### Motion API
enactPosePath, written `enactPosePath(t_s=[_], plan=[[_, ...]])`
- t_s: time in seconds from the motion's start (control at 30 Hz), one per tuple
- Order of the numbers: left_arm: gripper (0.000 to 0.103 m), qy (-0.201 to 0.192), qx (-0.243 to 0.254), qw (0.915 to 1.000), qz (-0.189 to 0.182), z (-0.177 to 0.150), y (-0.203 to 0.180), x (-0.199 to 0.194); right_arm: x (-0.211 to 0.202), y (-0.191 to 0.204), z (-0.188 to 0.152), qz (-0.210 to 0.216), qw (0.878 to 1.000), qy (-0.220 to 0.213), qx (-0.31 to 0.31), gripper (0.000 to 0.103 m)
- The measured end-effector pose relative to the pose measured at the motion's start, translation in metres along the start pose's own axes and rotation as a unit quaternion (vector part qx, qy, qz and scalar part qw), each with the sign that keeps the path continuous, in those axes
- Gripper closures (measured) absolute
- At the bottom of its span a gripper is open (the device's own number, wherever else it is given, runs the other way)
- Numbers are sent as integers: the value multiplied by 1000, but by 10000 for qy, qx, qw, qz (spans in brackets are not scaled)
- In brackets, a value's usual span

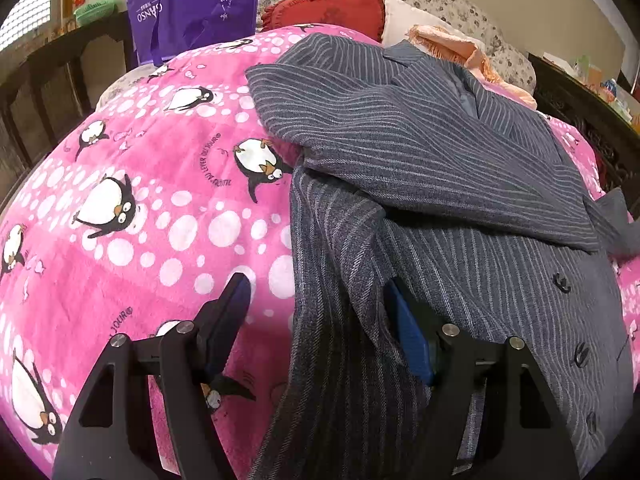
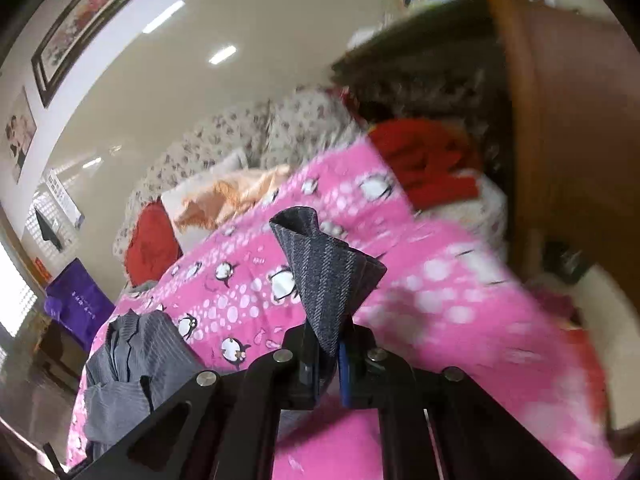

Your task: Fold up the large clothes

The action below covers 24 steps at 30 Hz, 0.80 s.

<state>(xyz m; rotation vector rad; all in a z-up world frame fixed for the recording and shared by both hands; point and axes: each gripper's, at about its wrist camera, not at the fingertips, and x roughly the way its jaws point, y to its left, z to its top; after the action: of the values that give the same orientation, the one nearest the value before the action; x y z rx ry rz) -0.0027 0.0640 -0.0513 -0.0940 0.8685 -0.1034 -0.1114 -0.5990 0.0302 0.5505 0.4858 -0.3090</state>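
Note:
A grey pinstriped jacket (image 1: 420, 168) lies crumpled on a pink penguin blanket (image 1: 140, 216), its buttons at the right. My left gripper (image 1: 320, 312) stands open over the jacket's near left edge. One finger (image 1: 234, 304) is over the blanket, and the other (image 1: 404, 328) is tucked against a fold, with a strip of cloth loose between them. In the right wrist view my right gripper (image 2: 330, 356) is shut on an end of grey striped cloth (image 2: 326, 280) that sticks up like a cone. The rest of the jacket (image 2: 132, 364) lies at the lower left; its link to the held end is hidden.
A purple bag (image 1: 192, 4), a red cushion (image 1: 328, 8), floral pillows (image 1: 440, 0) and orange cloth (image 1: 452, 46) lie at the bed's far end. Dark wooden furniture (image 1: 52, 80) flanks the bed. Red clothes (image 2: 432, 164) and a brown cabinet (image 2: 568, 140) are at the right.

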Motion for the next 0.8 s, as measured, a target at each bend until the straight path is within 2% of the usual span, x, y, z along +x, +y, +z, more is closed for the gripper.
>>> enactPosePath(t_s=[0.1, 0.2, 0.27, 0.33, 0.43, 0.53, 0.6, 0.7, 0.73, 0.8], plan=[[33, -15, -29, 10000, -33, 0, 0, -1, -51, -10, -10, -33, 9998, -79, 201, 97], [33, -33, -65, 9999, -83, 0, 1, -1, -83, -4, -35, 63, 9992, 104, 378, 97], [33, -52, -103, 9998, -134, -2, 3, -2, -87, 6, -49, 149, 9985, 238, 473, 97], [33, -63, -159, 9997, -197, -2, 5, -4, -83, 24, -61, 420, 9964, 340, 655, 97], [33, -5, -273, 9994, -194, 1, 11, -13, -65, 70, -70, 743, 9945, 444, 582, 97], [33, -112, -386, 9992, 80, 3, 24, -32, -31, 135, -73, 1122, 9911, 585, 402, 97], [33, -40, -356, 9987, 367, 3, 33, -38, -8, 183, -77, 1365, 9881, 691, 163, 97], [33, -112, -113, 9878, 1552, -4, 45, -54, 30, 271, -89, 1759, 9807, 828, -192, 97], [33, -139, -110, 9834, 1805, -5, 51, -59, 39, 296, -94, 1871, 9782, 849, -290, 97], [33, -143, -338, 9810, 1907, -8, 73, -73, 55, 349, -106, 2132, 9715, 884, -539, 97]])
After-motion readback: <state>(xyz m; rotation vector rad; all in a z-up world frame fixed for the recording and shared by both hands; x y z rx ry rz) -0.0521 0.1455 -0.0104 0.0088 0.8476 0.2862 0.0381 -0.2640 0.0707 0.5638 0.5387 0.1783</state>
